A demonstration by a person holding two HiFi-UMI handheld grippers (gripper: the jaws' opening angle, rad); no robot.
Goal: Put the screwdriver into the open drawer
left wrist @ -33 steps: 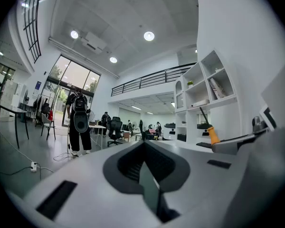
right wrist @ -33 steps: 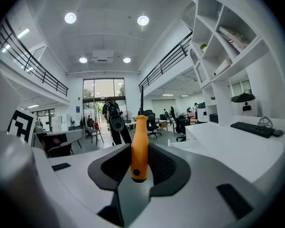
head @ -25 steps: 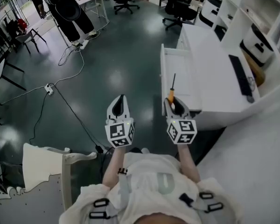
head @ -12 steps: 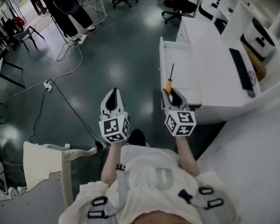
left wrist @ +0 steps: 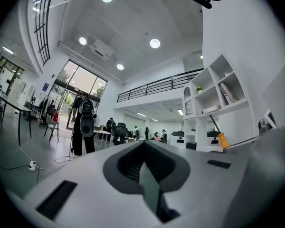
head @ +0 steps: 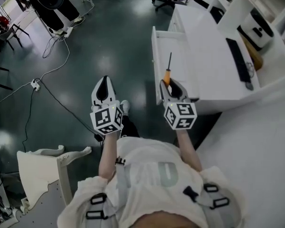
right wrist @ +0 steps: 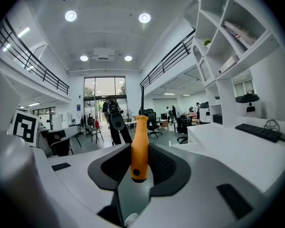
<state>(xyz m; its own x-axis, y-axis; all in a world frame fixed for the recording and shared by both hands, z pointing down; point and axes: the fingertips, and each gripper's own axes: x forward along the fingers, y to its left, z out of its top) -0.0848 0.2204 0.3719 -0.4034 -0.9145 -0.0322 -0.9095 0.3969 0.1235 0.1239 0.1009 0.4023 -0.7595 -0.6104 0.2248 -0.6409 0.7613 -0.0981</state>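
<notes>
In the head view my right gripper (head: pixel 171 88) is shut on the orange handle of the screwdriver (head: pixel 167 75). Its dark shaft points away from me over the near left part of the open white drawer (head: pixel 180 56). The right gripper view shows the orange handle (right wrist: pixel 139 146) upright between the pads of that gripper (right wrist: pixel 138 164). My left gripper (head: pixel 103 83) hangs over the dark floor to the left of the drawer, shut and with nothing in it. The left gripper (left wrist: pixel 143 169) looks along its joined jaws, and the screwdriver (left wrist: pixel 222 139) shows at the right edge.
The drawer juts from a white desk (head: pixel 209 46) that carries a black keyboard (head: pixel 238 61), with white shelves (head: pixel 256 25) behind. A cable and power strip (head: pixel 35 84) lie on the floor at left. A white chair (head: pixel 52 160) stands at lower left. A person (head: pixel 50 4) stands far off.
Both grippers have shifted left and up in the head view, carrying the screwdriver along. The drawer and desk now lie closer and more to the left.
</notes>
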